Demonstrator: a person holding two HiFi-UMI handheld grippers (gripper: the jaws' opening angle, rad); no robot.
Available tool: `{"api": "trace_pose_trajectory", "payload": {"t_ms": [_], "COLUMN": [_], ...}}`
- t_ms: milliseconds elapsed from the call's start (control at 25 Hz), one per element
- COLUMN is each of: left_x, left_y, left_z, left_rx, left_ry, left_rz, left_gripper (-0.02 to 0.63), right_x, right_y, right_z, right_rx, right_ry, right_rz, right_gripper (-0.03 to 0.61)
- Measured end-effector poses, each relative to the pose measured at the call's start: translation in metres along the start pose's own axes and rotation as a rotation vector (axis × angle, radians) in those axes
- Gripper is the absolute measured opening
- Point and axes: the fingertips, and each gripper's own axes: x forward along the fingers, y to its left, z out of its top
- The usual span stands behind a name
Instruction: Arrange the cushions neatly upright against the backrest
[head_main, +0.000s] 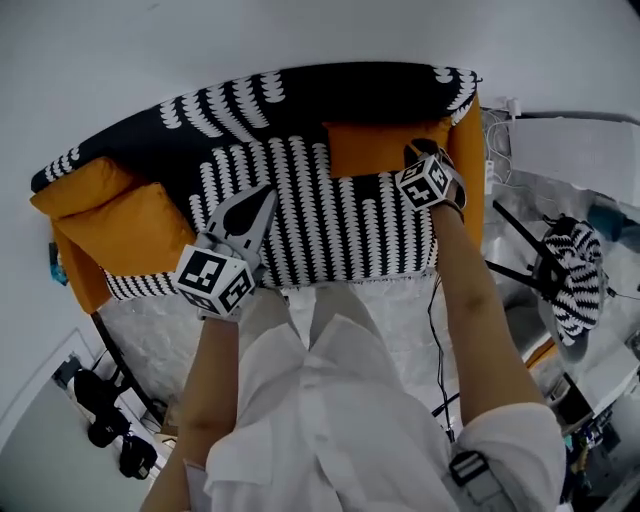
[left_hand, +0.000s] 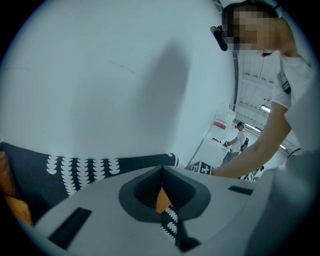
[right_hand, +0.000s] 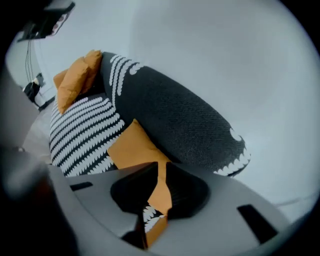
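Two orange cushions (head_main: 118, 222) slump in the sofa's (head_main: 330, 225) left corner, nearest the left gripper (head_main: 260, 203), whose fingers are pressed together and empty. The right cushion (head_main: 372, 148) stands along the backrest (head_main: 300, 95), long axis sideways; the right gripper's (head_main: 418, 152) slightly spread fingers straddle its right corner.

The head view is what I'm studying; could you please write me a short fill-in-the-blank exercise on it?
1. Every soft square cushion on the black-and-white patterned fabric sofa is ___ in colour.
2. ___ cushions are piled at the sofa's left end.
3. The right tool is at a lone cushion that leans against the sofa's mostly black ___.
Missing words: orange; two; backrest.
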Motion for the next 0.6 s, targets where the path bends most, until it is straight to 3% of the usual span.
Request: {"api": "trace_pose_trajectory", "payload": {"t_ms": [200,600], "left_x": [-0.027,-0.1], "left_y": [0.005,0.031], "left_z": [0.008,0.017], "left_rx": [-0.034,-0.109], "left_ry": [-0.054,-0.179], "left_rz": [0.017,0.077], "left_gripper": [0.015,0.015], "right_x": [-0.049,-0.154], "right_y": [0.018,0.095], "right_z": [0.031,0.124], "right_rx": [0.275,0.414], "right_ry": [-0.134,-0.41], "right_rz": [0.013,0.083], "right_gripper": [0.06,0.04]}}
